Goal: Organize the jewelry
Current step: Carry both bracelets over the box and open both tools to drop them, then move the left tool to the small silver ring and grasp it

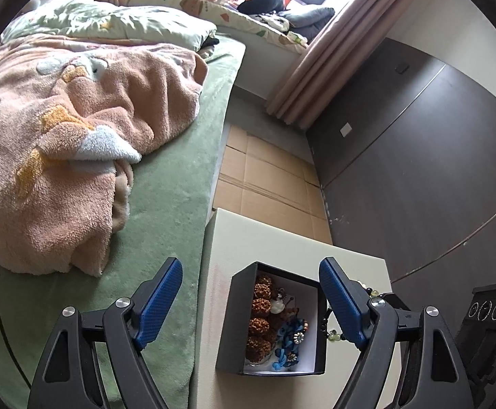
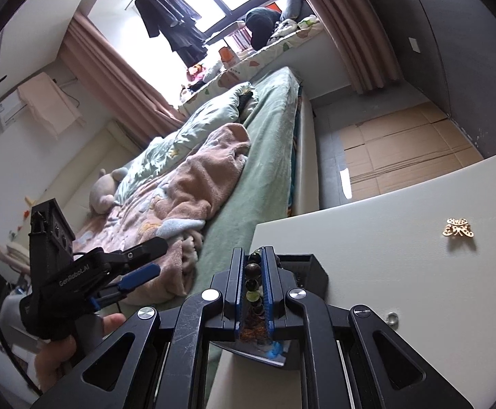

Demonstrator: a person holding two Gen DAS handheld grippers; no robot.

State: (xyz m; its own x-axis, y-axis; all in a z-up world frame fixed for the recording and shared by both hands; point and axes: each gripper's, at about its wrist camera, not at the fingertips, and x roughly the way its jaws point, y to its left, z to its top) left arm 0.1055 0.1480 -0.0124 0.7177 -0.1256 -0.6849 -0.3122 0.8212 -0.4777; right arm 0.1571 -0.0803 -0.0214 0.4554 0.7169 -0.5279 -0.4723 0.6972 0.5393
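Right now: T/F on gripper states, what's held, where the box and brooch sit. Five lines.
1. The right gripper is shut on a bead bracelet. True.
2. The left gripper is clamped on the black box. False: its jaws stand wide, nothing pressed.
3. The box is empty. False: it holds brown knobbly beads and blue flower pieces.
4. A gold butterfly brooch lies on the white tabletop, outside the box. True.
5. The box sits on the bed. False: on the tabletop.
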